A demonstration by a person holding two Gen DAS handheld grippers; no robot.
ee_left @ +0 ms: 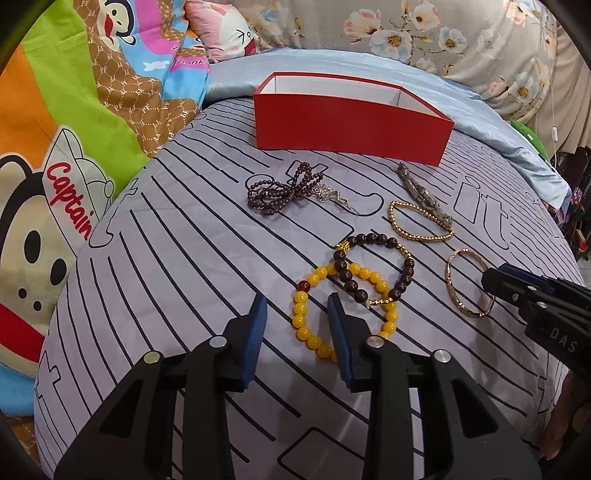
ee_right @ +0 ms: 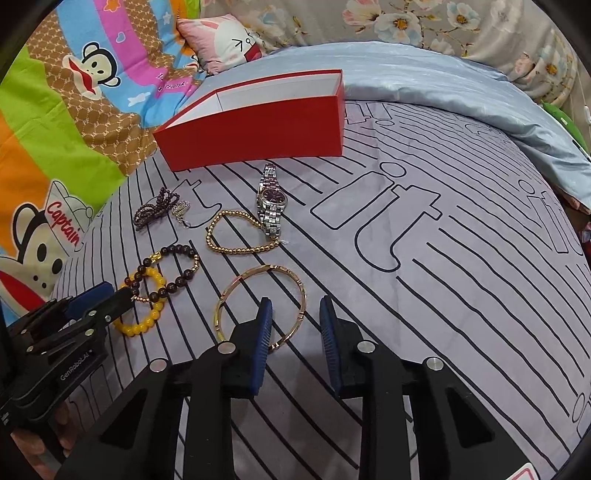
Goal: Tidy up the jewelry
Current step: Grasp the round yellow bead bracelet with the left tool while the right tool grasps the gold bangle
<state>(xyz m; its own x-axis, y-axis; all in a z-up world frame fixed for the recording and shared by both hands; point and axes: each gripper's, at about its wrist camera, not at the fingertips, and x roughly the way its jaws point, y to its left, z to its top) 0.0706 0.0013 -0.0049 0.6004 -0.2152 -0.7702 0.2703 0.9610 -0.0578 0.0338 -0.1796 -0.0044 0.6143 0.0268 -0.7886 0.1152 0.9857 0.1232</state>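
Jewelry lies on a grey striped bedsheet in front of an open red box (ee_left: 351,125) (ee_right: 258,125). A yellow bead bracelet (ee_left: 306,332) (ee_right: 142,323) overlaps a dark brown bead bracelet (ee_left: 373,240) (ee_right: 181,251). My left gripper (ee_left: 297,314) (ee_right: 99,295) is open, its jaws either side of the yellow bracelet's left arc. A thin gold bangle (ee_left: 467,282) (ee_right: 258,295) lies to the right; my right gripper (ee_right: 295,314) is open over its right rim. It also shows in the left wrist view (ee_left: 495,280). A gold bead bracelet (ee_right: 236,232), a silver watch (ee_right: 271,203) and a dark bead necklace (ee_left: 280,188) lie farther back.
A colourful cartoon quilt (ee_left: 55,147) bunches at the left. A pink pillow (ee_right: 225,40) and a floral blanket (ee_left: 424,33) lie behind the box. A pale blue sheet (ee_right: 461,88) folds at the right, and the bed edge falls off beyond it.
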